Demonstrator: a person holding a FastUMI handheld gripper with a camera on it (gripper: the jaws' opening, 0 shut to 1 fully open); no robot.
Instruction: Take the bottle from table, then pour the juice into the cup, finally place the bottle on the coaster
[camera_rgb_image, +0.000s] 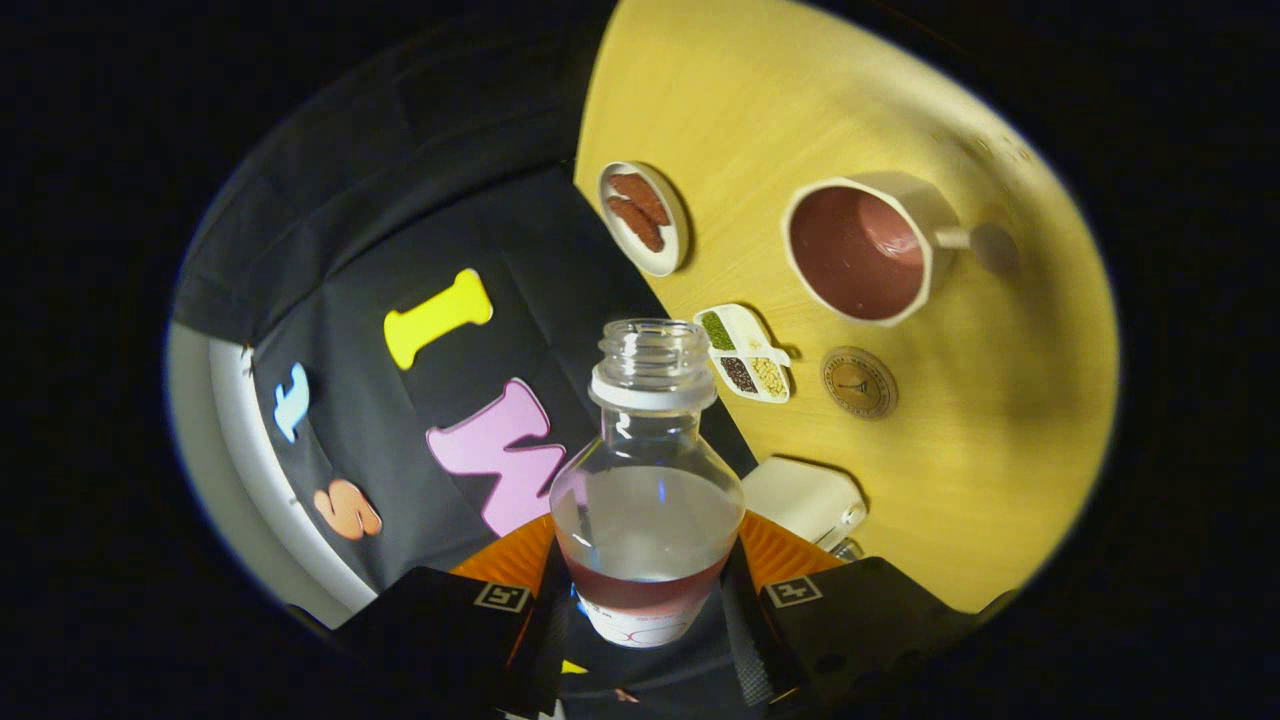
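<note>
Between the two fingers, low in the middle of the frame, stands the bottle (647, 480), clamped on both sides by the gripper (645, 610). It is clear, its cap off, its open neck pointing up the frame, and a shallow layer of red juice sits near its base above a white label. The view is rolled, so the wooden table (1000, 450) fills the right half.

Just right of the bottle's neck lies a small divided dish (745, 353) of green, dark and pale grains, and beside that the round coaster (859, 382). Further up and right is the cup (865, 248), its inside reddish. A small plate (643, 217) with two red-brown pieces sits in the upper middle. A white box (805, 498) lies by the bottle's right shoulder.
</note>
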